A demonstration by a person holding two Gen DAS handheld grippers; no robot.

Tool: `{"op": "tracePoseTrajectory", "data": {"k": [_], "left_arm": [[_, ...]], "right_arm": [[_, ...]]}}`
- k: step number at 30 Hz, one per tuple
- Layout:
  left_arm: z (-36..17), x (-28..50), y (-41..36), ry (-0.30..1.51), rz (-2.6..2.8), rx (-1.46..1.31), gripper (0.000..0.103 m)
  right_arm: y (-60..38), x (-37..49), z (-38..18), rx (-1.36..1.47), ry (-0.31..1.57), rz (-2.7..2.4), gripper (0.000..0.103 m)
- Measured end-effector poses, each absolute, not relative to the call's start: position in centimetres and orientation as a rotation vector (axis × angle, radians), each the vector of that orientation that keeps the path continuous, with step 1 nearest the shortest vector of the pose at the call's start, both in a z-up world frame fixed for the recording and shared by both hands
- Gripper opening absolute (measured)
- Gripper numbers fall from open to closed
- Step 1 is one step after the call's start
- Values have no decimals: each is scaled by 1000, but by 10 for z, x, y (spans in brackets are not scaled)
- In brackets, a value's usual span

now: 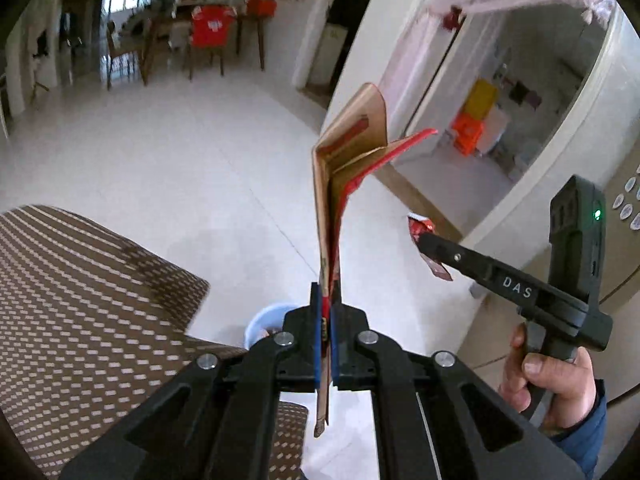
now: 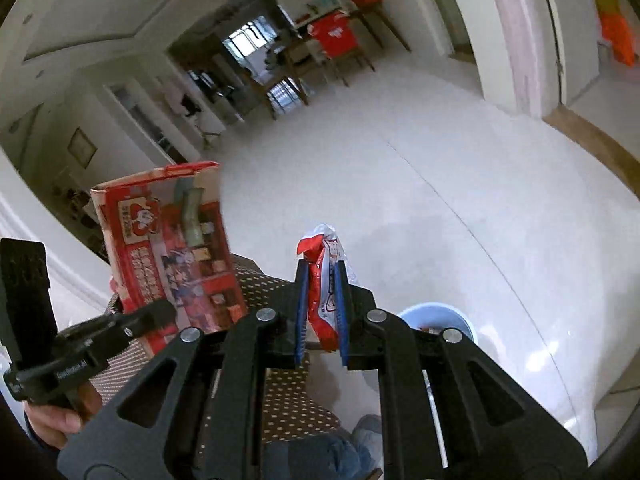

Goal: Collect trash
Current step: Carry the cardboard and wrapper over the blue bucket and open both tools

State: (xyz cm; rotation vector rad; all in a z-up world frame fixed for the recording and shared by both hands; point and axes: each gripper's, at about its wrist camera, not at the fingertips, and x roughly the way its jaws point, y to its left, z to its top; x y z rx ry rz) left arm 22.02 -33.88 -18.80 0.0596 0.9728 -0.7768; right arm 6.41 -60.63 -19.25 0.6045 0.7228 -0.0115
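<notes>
From the left wrist view, the left gripper [image 1: 326, 308] was clamped on a flattened red carton [image 1: 344, 168], its blue pads pressing both faces of the card. The carton stood upright out of the jaws, brown inside facing the camera, its top flaps splayed apart. Off to the right, the right gripper [image 1: 424, 242] was held aloft by the person's right hand [image 1: 548, 380], and a crumpled red wrapper [image 1: 430, 248] was pinched at its tip. Below the left gripper's fingers, part of a pale blue bin [image 1: 262, 322] showed on the white tiled floor [image 1: 192, 168], just beside a brown checked cushion [image 1: 80, 292].

From the right wrist view, the right gripper [image 2: 322, 292] was closed on the red wrapper [image 2: 322, 280], which stuck up between the blue pads [image 2: 301, 312] with a clear crinkled end above them. To the left, the left gripper [image 2: 156, 314] held the red carton [image 2: 172, 248] by its lower edge, printed side showing, tilted slightly. The blue bin [image 2: 436, 316] sat on the floor [image 2: 440, 184] just behind the right gripper's right finger, something reddish inside it. The brown cushion [image 2: 260, 276] lay beneath both tools, and a denim-clad knee [image 2: 340, 456] showed at the bottom.
</notes>
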Motion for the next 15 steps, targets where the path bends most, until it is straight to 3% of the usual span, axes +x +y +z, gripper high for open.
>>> {"op": "tracePoseTrajectory", "data": {"k": [4,6,7,8,9,12,15], "left_arm": [[-222,235,-368,1062,-769,82,5],[-239,243,-382,1103,-766,110,12],[-245,247,-386,1117,-759,121,45],[-251,252,-390,1123,-734,123,81],[-252,255,-389,1115,-705,118,90],[-255,260,-385,1101,-673,111,91],[-247,265,-376,1057,-628,111,91]], "right_arm": [[-622,76,-223,660,774,-36,14],[-624,82,-239,687,802,-50,15],[-629,85,-250,712,824,-60,30],[-631,89,-258,733,840,-68,72],[-636,92,-263,744,850,-81,85],[-637,85,-274,776,856,-80,88],[-641,84,-282,763,862,-121,97]]}}
